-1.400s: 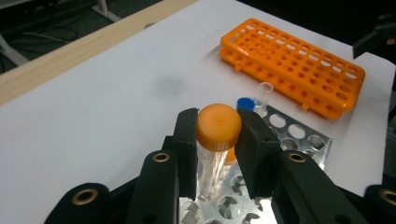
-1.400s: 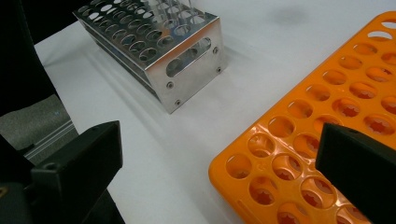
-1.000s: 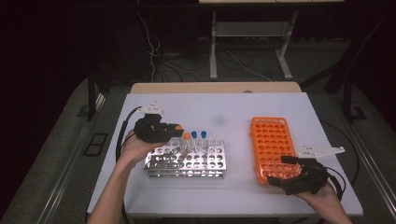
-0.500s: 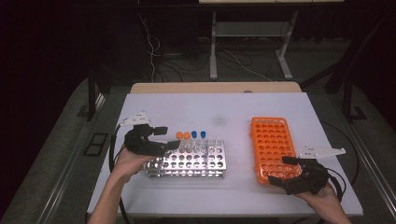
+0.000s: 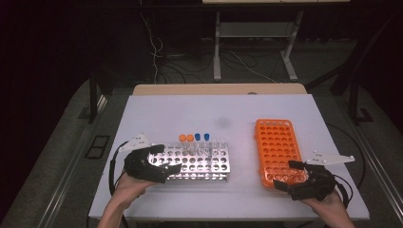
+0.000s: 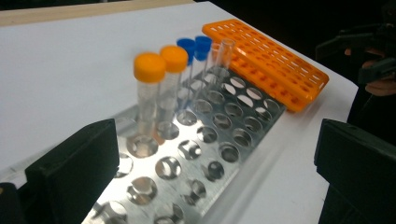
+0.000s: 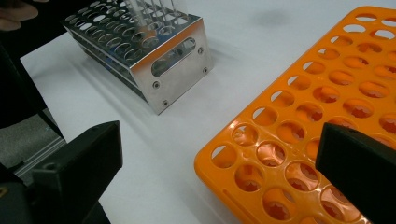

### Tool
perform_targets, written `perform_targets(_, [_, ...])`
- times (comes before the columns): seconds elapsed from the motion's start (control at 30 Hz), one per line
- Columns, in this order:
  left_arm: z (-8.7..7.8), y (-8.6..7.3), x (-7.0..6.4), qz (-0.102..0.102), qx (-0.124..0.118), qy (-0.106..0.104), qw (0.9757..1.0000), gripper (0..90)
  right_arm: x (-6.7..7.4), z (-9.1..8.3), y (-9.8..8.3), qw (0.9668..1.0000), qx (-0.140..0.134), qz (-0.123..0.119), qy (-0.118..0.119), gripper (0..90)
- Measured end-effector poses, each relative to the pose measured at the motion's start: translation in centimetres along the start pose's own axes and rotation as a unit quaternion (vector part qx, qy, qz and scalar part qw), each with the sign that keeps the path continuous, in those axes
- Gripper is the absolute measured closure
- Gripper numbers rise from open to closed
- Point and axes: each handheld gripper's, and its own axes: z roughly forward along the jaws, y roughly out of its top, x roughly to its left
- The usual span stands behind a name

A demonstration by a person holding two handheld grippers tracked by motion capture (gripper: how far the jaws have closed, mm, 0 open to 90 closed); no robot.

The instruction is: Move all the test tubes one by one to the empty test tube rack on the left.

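In the right gripper view the top edge cuts off the tubes (image 7: 154, 9) in the metal rack (image 7: 140, 51), hiding their caps. The right edge cuts off the orange rack (image 7: 327, 93). In the high view the uncapped tubes (image 5: 217, 143) are too small to count.

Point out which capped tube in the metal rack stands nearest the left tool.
The orange-capped tube at the row's left end in the metal rack. The second orange-capped tube and both blue-capped ones stand farther from the open left tool.
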Motion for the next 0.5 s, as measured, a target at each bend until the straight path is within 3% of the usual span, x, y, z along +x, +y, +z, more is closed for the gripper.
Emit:
perform_targets(0.27, [0.0,-1.8,-0.6,-0.002,-0.018,-0.002,0.9998,0.0,0.1,0.2,-0.3,1.0000,-0.003,-0.002,-0.002,0.3])
perform_targets(0.5, [0.2,-2.5,-0.6,-0.002,-0.017,-0.006,0.9998,0.0,0.0,0.2,-0.5,1.0000,-0.004,0.001,-0.002,0.3])
